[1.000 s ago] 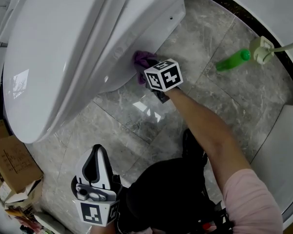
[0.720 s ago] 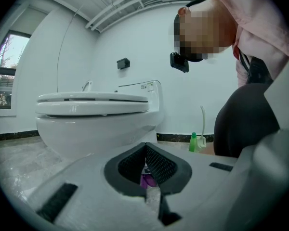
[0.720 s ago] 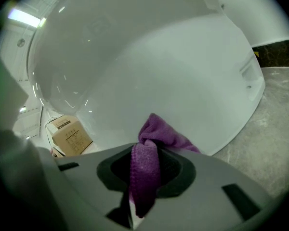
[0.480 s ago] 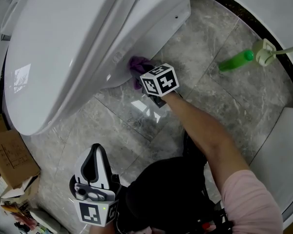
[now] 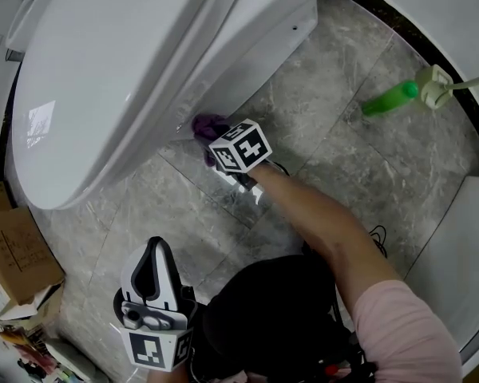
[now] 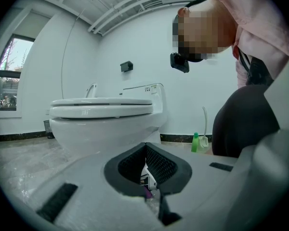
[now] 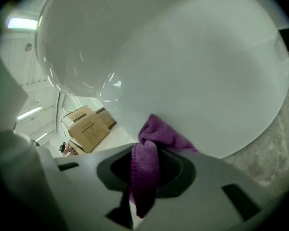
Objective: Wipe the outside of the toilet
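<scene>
A white toilet [image 5: 120, 70] fills the upper left of the head view, its lid closed. My right gripper [image 5: 210, 138] is shut on a purple cloth [image 5: 207, 126] and presses it against the underside of the bowl's outer wall. In the right gripper view the purple cloth [image 7: 151, 150] bunches between the jaws against the curved white bowl [image 7: 183, 66]. My left gripper [image 5: 153, 274] hangs low near the person's knee, away from the toilet, its jaws closed with nothing in them. The left gripper view shows the toilet [image 6: 103, 117] from the side.
A green bottle [image 5: 391, 98] and a white brush holder [image 5: 431, 82] stand on the grey marble floor [image 5: 319, 134] at the right. Cardboard boxes [image 5: 12, 254] sit at the lower left. A curved white wall [image 5: 431, 6] runs along the upper right.
My right gripper has slid the purple cloth leftward and down along the bowl's underside, towards the front of the toilet. The left gripper has stayed where it was.
</scene>
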